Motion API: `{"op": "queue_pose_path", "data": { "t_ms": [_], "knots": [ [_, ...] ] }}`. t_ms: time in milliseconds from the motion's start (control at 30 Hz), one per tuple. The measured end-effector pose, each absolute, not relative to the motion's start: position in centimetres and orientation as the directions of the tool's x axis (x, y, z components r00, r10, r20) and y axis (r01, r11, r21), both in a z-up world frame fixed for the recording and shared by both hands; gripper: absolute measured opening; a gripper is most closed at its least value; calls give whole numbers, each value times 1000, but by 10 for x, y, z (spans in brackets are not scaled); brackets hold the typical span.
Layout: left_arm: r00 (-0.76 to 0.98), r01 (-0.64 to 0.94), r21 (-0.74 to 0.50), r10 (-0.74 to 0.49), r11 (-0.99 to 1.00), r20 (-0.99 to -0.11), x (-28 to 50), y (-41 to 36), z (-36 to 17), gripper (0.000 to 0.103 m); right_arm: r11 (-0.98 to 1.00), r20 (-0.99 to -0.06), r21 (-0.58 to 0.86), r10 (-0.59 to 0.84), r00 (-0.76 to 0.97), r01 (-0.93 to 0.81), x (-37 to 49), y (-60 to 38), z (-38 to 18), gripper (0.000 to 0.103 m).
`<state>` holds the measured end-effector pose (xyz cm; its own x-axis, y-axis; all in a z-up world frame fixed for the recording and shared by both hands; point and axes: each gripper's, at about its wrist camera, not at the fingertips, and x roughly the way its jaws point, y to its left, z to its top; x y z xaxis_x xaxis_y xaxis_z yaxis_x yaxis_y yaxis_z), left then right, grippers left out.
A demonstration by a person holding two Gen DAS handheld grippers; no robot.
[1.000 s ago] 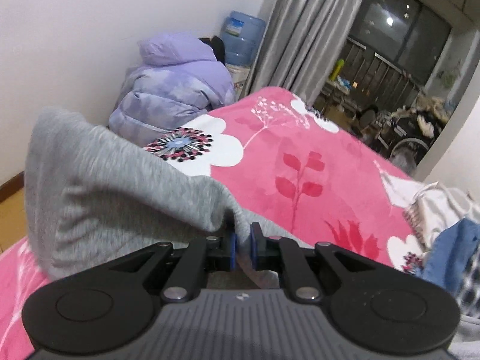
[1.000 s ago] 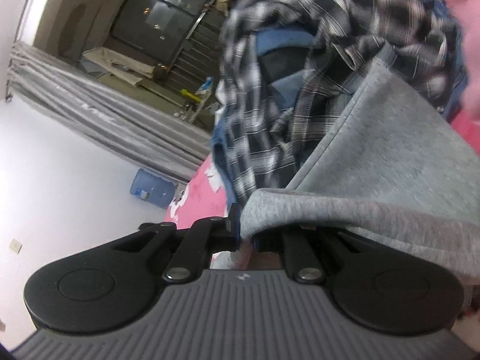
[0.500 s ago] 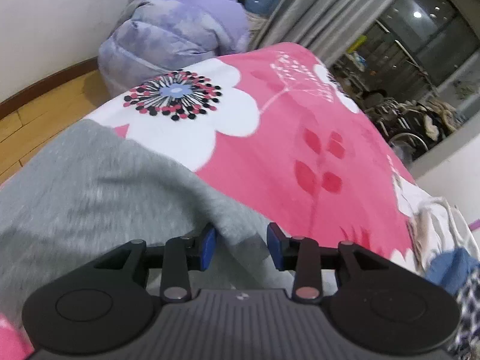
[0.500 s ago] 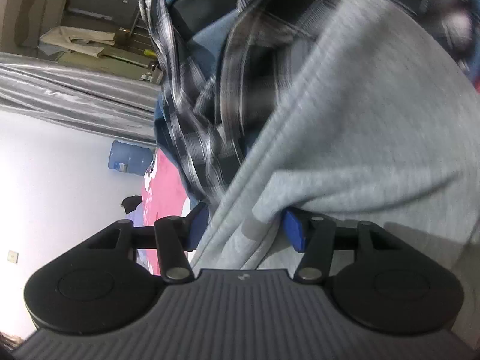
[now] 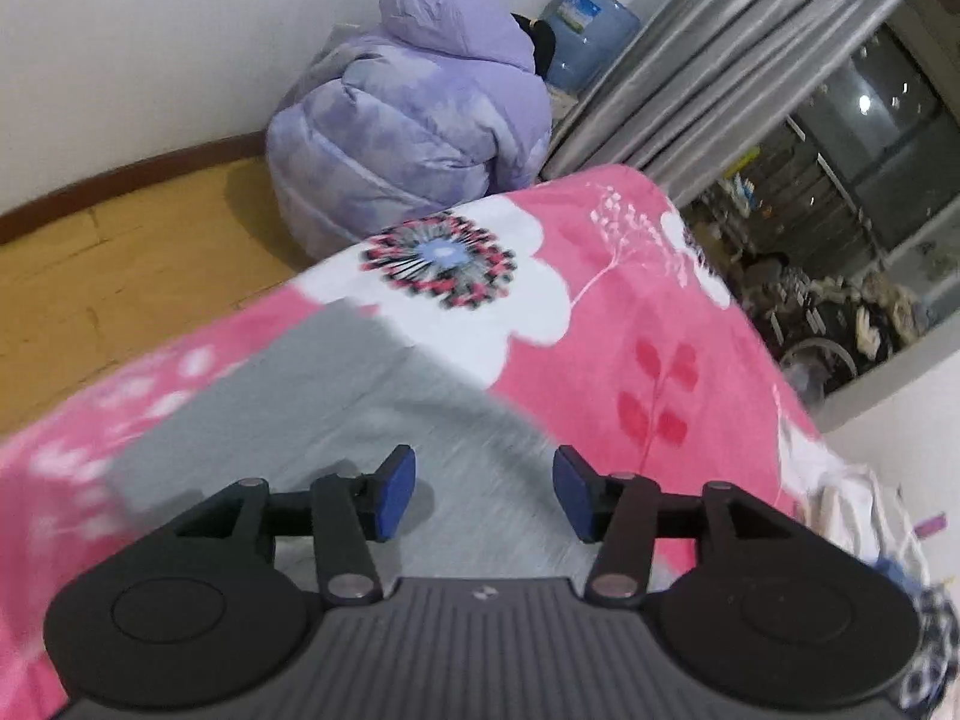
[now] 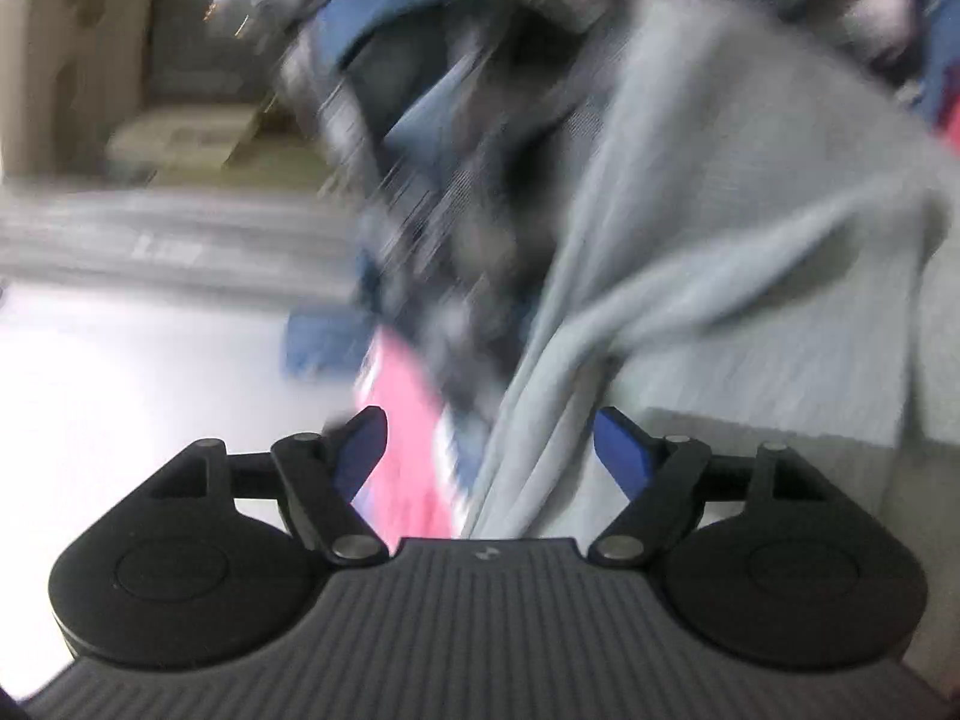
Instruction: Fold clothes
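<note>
Jaws of both grippers, left [image 5: 483, 492] and right [image 6: 489, 450], are opening, empty; sweater [image 5: 336, 402] cloth hanging between the right jaws may snag and undo the fold.

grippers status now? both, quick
Left gripper: jaws opening, nothing held; the grey garment lies flat on the bed below.
Right gripper: jaws opening; a grey garment fold hangs between the pads, not pinched.

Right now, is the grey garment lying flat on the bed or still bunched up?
Flat on the left side: the grey garment lies smooth on the pink blanket. In the blurred right view it still shows folds.
</note>
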<state>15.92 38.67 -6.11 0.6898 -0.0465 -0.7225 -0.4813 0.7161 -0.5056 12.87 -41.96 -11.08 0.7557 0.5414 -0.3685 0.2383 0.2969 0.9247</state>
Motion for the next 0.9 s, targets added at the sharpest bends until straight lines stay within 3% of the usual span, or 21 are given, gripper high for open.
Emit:
{"op": "queue_pose_path", "data": {
  "t_ms": [100, 233, 300, 433, 600, 767, 800, 900],
  "knots": [
    [660, -474, -499, -82, 726, -746, 117, 384, -64, 61, 436, -412, 893, 696, 588, 110, 123, -364, -93, 77],
    [639, -472, -541, -153, 696, -754, 73, 374, -89, 65, 496, -496, 863, 798, 342, 95, 98, -285, -114, 77],
    [636, -485, -574, -184, 660, -749, 65, 368, -111, 65, 450, -477, 878, 811, 337, 161, 82, -262, -141, 77],
    [672, -514, -572, -115, 639, -731, 69, 367, -135, 65, 326, -431, 899, 776, 460, 293, 71, -246, -186, 76],
    [741, -549, -655, -61, 519, -669, 84, 389, -155, 64, 119, -293, 953, 599, 745, 279, 69, -259, -198, 76],
    [750, -577, -688, -47, 439, -659, 98, 397, -160, 64, 143, -298, 954, 480, 825, 262, 71, -240, -199, 76],
    [741, -585, -665, -29, 464, -671, 101, 395, -158, 54, 187, -317, 948, 488, 814, 257, 75, -237, -196, 77],
    [703, -607, -572, 38, 551, -710, 108, 386, -153, 40, 267, -357, 930, 503, 787, 251, 90, -238, -189, 78]
  ]
}}
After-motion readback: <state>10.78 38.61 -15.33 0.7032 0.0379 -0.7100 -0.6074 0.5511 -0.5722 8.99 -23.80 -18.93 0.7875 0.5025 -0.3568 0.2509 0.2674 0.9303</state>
